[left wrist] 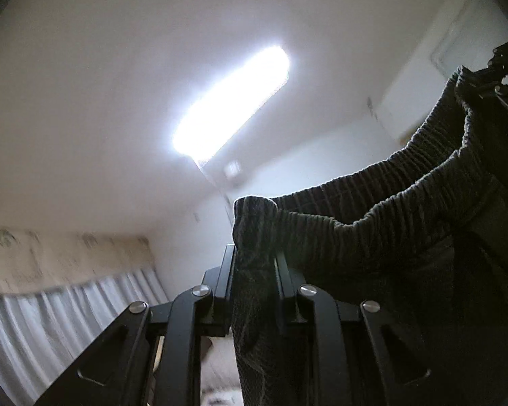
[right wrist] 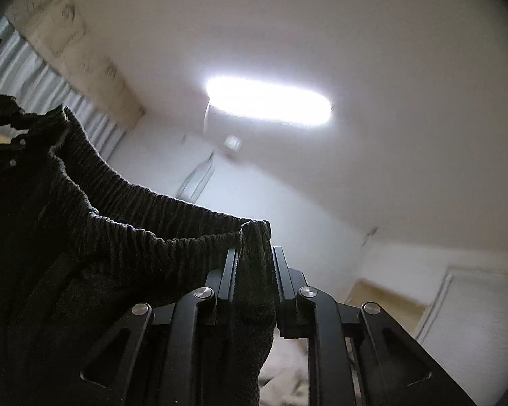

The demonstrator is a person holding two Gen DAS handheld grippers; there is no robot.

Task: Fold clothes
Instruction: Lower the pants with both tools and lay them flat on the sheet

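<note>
Garment dark grey, ribbed elastic waistband, no legible label, left gripper and right gripper each clamped on a waistband end.

Both views tilt up toward the white ceiling. One long oval ceiling light, lit and blown out to white, with a thin cord hanging from one end. Small square fitting on the ceiling just beside it. White pleated curtains hang under a pale patterned valance. Plain white walls. A white panelled door or cupboard front sits low on one wall; blurred.
</note>
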